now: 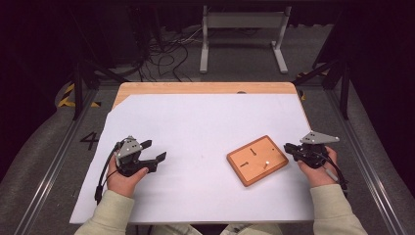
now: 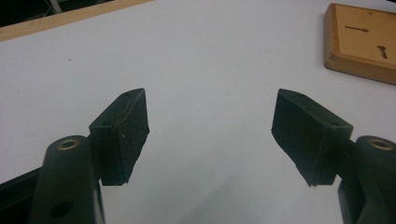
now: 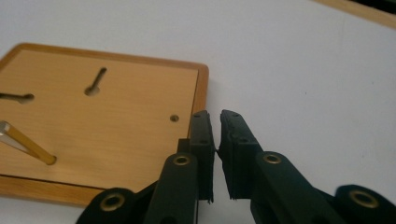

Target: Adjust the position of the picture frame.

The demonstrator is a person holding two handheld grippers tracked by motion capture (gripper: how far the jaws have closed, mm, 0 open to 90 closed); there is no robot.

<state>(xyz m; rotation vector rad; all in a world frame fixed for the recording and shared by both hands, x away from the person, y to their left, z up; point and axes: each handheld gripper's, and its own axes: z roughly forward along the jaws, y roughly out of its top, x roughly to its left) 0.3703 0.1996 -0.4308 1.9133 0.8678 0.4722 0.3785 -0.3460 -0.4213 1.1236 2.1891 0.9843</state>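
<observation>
A square wooden board [image 1: 257,159] lies flat on the white sheet [image 1: 205,127] covering the table, at the near right. Its face carries keyhole-shaped slots and a small hole, and one slim metal peg [image 3: 23,142] stands tilted in it.

The right gripper [image 1: 288,147] sits just beside the board's right edge, its jaws brought together with only a sliver of a gap and nothing between them. The left gripper [image 1: 155,151] rests well apart from the board, at the near left of the sheet, jaws spread wide and empty.

Judging from this, the work has barely begun: neither gripper holds or touches the board or peg. Everything involving them is left to do.
</observation>
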